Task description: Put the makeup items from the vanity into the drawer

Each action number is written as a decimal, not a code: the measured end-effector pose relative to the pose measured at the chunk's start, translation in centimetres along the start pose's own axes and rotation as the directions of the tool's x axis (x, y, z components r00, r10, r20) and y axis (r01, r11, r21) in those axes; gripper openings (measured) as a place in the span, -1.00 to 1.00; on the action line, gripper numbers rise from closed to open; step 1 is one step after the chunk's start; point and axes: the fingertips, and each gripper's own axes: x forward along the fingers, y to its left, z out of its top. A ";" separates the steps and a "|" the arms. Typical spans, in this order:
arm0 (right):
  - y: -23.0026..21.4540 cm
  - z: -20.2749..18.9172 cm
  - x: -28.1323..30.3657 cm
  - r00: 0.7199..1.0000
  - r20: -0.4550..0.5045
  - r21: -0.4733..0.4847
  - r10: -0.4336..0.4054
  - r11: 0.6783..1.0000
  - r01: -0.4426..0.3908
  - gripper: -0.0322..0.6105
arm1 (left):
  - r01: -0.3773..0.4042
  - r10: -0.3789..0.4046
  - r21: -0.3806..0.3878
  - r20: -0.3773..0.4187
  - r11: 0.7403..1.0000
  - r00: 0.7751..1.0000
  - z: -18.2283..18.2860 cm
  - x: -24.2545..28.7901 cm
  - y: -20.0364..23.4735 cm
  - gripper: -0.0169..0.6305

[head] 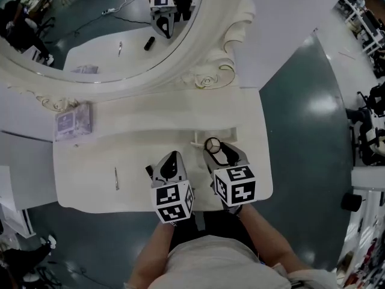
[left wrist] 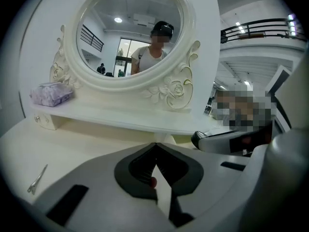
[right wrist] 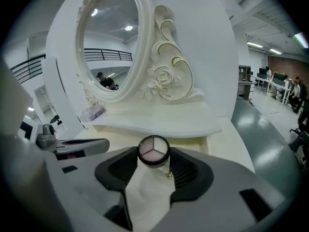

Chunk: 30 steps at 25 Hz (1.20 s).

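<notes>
A white vanity table (head: 84,185) with a wavy edge spreads out beneath both pairs of jaws. At its far side, straight ahead of them, stands a large oval mirror (head: 78,17) in a carved white frame of scrolls and roses. A raised white shelf (head: 156,116) runs across at the foot of the mirror, just beyond the jaw tips.

The left gripper (left wrist: 155,146) hangs over the near middle of the tabletop, its jaws pressed together so that the dark pads meet at the tips. A small reddish spot shows in the narrow slit behind the tips; what it is cannot be told. The right gripper (head: 218,150) is just beside the left one, a little further forward. Its jaws pinch a round black-rimmed compact (right wrist: 153,150), whose clear top shows three pale wedges of powder. The compact sits at the very tips, one pad on each side, lifted above the tabletop and short of the shelf's edge.

A flat lavender packet (head: 73,121) lies on the shelf, well to the left of both pairs of jaws and further ahead. A short black tube (head: 148,172) shows close against the left side of the left gripper. Whether it touches the gripper cannot be told. A thin silver hair clip (head: 116,178) lies on the tabletop further left, apart from the tube.
</notes>
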 end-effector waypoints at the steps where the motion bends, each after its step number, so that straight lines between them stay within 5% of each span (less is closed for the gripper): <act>1: -0.2 0.0 0.3 1.000 -0.005 0.003 0.002 1.000 -0.002 -0.23 | 0.001 -0.001 0.000 -0.004 1.000 1.000 -0.1 0.3 -0.1 -0.93; 30: -0.9 0.0 2.4 0.998 -0.021 0.020 0.051 0.999 -0.051 -0.23 | -0.048 0.047 -0.005 -0.048 0.999 0.998 -1.3 1.7 0.7 -0.93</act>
